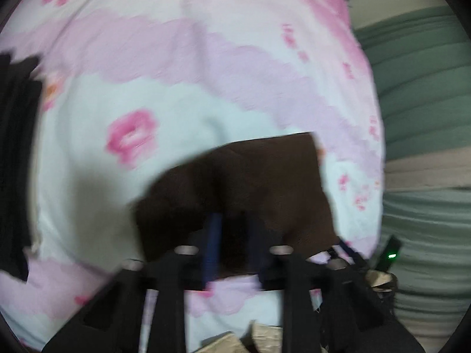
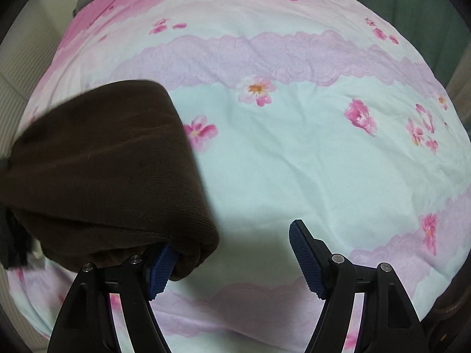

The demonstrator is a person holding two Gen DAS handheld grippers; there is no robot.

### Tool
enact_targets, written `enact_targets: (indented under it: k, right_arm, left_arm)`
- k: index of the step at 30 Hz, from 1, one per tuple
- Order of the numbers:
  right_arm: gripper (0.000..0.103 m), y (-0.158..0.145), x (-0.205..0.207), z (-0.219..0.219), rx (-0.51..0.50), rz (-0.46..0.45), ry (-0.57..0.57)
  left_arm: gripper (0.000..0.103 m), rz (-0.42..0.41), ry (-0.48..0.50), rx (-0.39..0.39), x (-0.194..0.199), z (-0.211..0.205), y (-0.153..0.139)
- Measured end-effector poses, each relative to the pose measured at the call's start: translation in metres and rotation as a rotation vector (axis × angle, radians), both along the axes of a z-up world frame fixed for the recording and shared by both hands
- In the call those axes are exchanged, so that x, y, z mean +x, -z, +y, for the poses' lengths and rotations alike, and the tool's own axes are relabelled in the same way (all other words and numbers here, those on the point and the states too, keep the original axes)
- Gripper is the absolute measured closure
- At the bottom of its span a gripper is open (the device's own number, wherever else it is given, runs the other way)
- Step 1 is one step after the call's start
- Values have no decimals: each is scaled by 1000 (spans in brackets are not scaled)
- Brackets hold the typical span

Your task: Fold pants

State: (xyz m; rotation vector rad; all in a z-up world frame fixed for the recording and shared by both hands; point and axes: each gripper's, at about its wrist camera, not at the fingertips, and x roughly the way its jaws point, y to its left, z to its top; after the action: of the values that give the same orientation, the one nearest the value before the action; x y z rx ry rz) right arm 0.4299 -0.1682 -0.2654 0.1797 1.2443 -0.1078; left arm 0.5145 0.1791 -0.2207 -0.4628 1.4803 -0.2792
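Left fingers [image 1: 212, 244]: I read them close together, clamped on brown fabric; view blurred.
Right fingers [image 2: 306, 256]: spread wide, gripping nothing; left pad sits under the fabric's edge.
Pants [image 2: 109, 170]: brown, bunched, draped left of my right gripper [image 2: 235, 259].
Bedspread [image 2: 294, 161]: floral pink and mint, beneath everything.

Left wrist view motion-blurred, right sharp; both softly lit, edges fisheye-bent and vignetted.
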Motion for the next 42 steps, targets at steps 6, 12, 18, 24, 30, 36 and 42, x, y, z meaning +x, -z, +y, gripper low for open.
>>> enact_targets:
  k: [6, 12, 18, 24, 30, 36, 42]
  right_arm:
    - [31, 13, -6, -14, -58, 43, -29]
    - [31, 8, -5, -5, -81, 44, -59]
    - [31, 10, -8, -5, -63, 55, -54]
    - [31, 14, -9, -10, -35, 59, -43]
    - [31, 15, -10, -10, -36, 59, -48]
    - [31, 13, -11, -6, -37, 62, -75]
    - [31, 13, -13, 16, -29, 77, -170]
  left_arm:
    - [93, 56, -33, 15, -34, 11, 22]
    - [24, -119, -120, -35, -45, 7, -22]
    - [8, -62, -78, -57, -22, -10, -6]
    - [8, 101, -154, -111, -10, -12, 36]
    - [36, 114, -127, -56, -18, -25, 49]
    - [60, -13, -77, -60, -37, -9, 20]
    - [60, 47, -124, -54, -45, 15, 52]
